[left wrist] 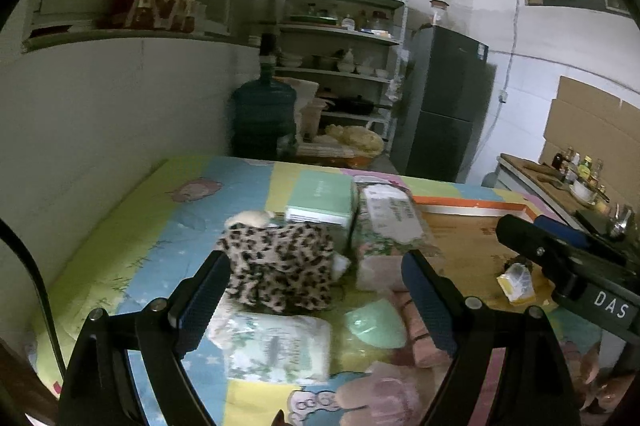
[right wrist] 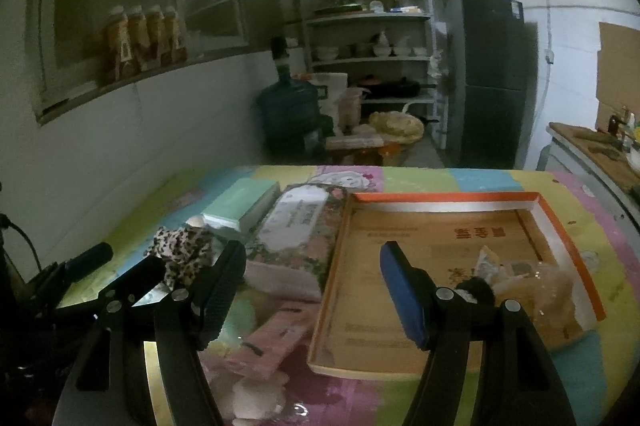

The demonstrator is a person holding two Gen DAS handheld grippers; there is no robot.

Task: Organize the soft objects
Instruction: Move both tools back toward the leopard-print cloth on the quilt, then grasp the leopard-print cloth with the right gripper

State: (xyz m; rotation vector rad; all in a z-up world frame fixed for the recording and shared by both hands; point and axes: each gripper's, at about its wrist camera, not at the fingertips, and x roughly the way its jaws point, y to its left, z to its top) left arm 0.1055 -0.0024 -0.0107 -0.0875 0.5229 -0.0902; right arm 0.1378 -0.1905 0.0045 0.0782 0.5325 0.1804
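My left gripper (left wrist: 316,302) is open above a colourful patterned sheet (left wrist: 132,250). A leopard-print soft item (left wrist: 280,266) lies just beyond its left finger, not pressed by the pads. Below the jaws lie a white tissue pack (left wrist: 276,346), a pale green pad (left wrist: 376,322) and pink fluffy slippers (left wrist: 384,394). My right gripper (right wrist: 314,290) is open and holds nothing. It hovers over the left rim of a shallow orange-edged cardboard tray (right wrist: 560,218). A pink slipper (right wrist: 268,338) lies under it. A green tissue box (right wrist: 240,204) and a floral tissue pack (right wrist: 296,226) lie behind.
Small yellow packets (right wrist: 520,278) and a black thing sit in the tray's right part. A white wall runs along the left. Beyond the sheet stand a water jug (left wrist: 262,114), shelves of dishes (left wrist: 340,38) and a dark fridge (left wrist: 448,102). A counter with bottles (left wrist: 576,170) is at right.
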